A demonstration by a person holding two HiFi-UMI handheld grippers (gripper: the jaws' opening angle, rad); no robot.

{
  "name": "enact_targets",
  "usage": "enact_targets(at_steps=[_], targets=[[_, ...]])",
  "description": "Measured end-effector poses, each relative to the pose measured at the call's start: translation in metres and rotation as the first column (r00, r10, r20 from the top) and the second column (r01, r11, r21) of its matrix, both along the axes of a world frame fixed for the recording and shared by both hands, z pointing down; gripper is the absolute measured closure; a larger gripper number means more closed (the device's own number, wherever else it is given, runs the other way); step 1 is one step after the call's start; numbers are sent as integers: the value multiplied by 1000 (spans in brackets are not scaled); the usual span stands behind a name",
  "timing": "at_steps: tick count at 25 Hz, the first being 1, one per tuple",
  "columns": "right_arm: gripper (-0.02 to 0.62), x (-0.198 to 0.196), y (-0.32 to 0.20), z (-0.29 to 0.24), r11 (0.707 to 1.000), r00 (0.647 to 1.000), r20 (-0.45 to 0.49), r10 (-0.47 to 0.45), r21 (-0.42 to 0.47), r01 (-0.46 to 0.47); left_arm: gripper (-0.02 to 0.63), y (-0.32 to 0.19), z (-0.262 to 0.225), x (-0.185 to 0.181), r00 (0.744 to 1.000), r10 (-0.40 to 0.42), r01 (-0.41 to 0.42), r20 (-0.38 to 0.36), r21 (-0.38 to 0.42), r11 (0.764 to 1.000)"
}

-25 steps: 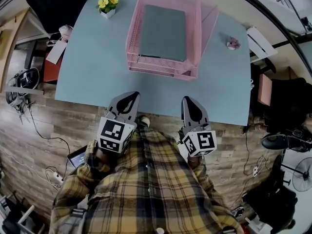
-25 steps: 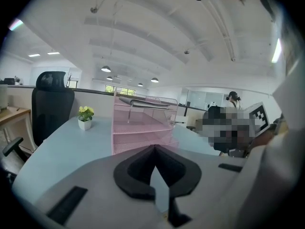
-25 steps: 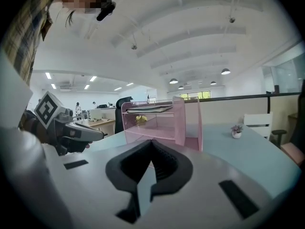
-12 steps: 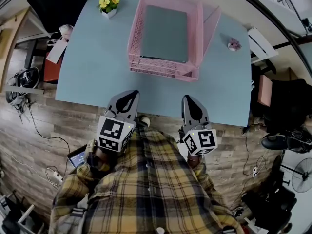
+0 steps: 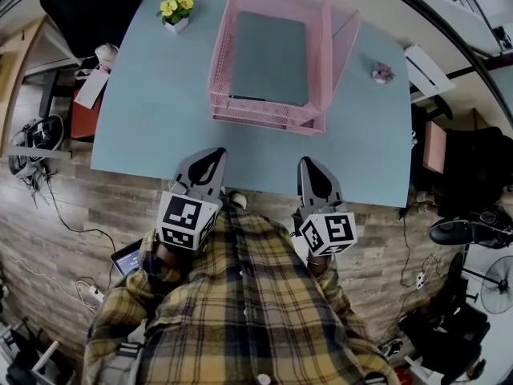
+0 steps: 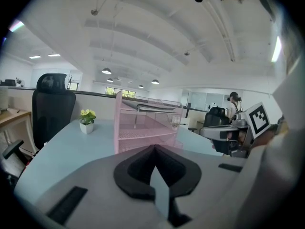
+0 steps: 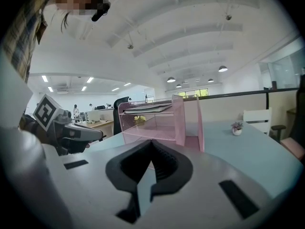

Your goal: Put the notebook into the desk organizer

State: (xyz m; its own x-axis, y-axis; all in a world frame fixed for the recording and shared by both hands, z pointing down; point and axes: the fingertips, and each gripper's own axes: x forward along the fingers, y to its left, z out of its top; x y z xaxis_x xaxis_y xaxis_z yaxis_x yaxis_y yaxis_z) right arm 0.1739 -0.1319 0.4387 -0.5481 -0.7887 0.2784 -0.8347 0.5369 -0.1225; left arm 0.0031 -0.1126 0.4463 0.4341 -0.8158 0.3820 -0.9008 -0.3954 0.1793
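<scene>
A grey notebook lies flat on the top tier of the pink wire desk organizer, which stands at the back middle of the pale blue desk. In the gripper views the notebook rests on the organizer's top shelf. My left gripper and right gripper hover at the desk's near edge, both shut and holding nothing, well short of the organizer.
A small pot of yellow flowers stands at the desk's back left, and a tiny pink potted plant at the right. Black office chairs and cables surround the desk on the wooden floor.
</scene>
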Motion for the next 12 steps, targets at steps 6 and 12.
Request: enact_targets(at_steps=[6, 12], targets=[[594, -3, 0, -1, 1000, 1000, 8, -2, -4, 2, 615, -1, -1, -1, 1000, 5, -5, -1, 5, 1000], [594, -5, 0, -1, 1000, 1000, 4, -5, -13, 5, 615, 0, -2, -1, 1000, 7, -7, -1, 4, 1000]])
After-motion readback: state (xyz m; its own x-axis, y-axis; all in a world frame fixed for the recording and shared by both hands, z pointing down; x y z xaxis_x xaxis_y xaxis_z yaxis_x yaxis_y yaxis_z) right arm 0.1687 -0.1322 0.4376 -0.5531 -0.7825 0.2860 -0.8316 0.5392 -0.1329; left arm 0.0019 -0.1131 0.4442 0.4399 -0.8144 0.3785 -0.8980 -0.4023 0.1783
